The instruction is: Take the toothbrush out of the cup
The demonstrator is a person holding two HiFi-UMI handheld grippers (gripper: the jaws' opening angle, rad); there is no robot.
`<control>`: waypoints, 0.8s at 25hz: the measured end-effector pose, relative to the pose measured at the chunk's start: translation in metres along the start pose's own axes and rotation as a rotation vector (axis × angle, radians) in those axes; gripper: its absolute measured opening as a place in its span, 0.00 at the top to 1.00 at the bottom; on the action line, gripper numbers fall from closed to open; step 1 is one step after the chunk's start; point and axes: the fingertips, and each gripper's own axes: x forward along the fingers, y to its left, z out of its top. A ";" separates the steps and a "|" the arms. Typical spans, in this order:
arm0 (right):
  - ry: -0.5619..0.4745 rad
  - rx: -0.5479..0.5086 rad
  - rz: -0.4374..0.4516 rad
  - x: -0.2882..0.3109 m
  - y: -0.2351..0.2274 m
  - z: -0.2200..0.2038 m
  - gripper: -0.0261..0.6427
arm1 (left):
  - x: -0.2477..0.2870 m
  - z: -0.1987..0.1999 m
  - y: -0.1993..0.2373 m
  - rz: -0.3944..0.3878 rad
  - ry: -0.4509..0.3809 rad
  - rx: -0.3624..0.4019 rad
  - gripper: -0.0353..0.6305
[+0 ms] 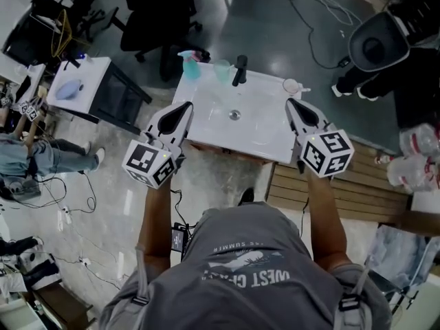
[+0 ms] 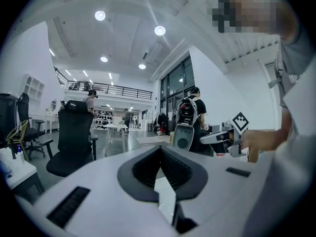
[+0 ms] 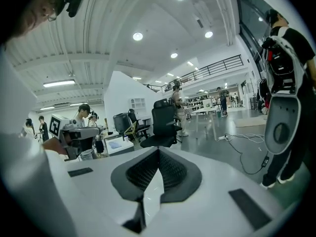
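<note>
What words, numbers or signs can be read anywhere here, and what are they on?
"SUMMER": grey T-shirt, small print; the characters before it are unclear.
"WEST C...": same T-shirt, large print; the rest is too blurred to read.
Left gripper and right gripper: their marker squares show only black-and-white patterns, no words.
Nothing else is readable in any view.

The sink is white, its tap black. The spray bottle is teal, the cup pale green and see-through. The left gripper and right gripper are white with black pads and black-and-white square-patterned cubes. The shirt is grey with white print.
</note>
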 end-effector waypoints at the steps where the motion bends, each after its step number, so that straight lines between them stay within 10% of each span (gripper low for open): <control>1: 0.001 0.001 0.003 0.001 -0.005 0.000 0.94 | 0.006 -0.001 0.000 0.002 0.004 0.002 0.95; 20: 0.051 0.085 -0.156 0.002 -0.079 -0.018 0.94 | 0.137 -0.034 0.041 -0.116 0.098 -0.014 0.95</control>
